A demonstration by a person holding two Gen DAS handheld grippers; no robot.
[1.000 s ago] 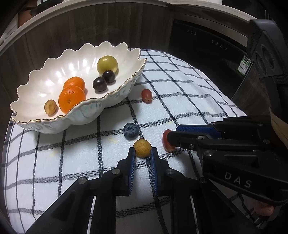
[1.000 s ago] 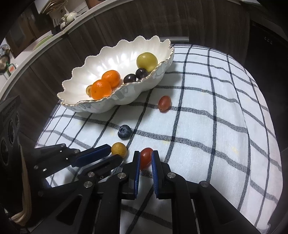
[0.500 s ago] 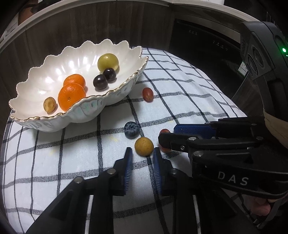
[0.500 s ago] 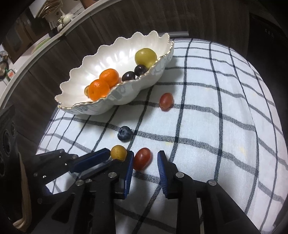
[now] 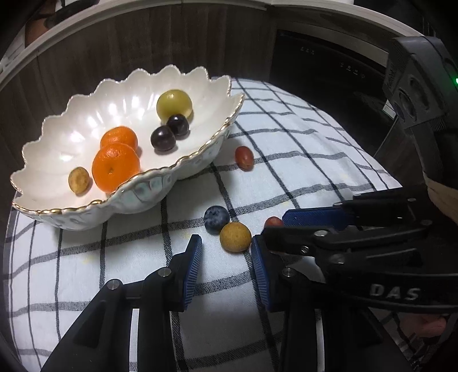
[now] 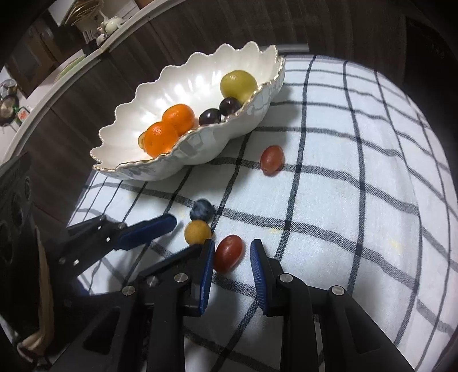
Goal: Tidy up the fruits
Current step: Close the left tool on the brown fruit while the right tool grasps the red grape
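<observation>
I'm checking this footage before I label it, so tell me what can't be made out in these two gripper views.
- Red grape by the right gripper: left wrist view shows only a sliver; a right finger covers the rest.
- Small brownish fruit in the bowl: right wrist view hides nearly all of it behind the front orange.
- Items on the far counter: right wrist view, too small and dim.
- Cloth's near edge: gripper bodies cover it in both views.

Checked cloth (image 5: 300, 160) under bowl (image 5: 86, 217), loose fruits (image 6: 272, 159)
</observation>
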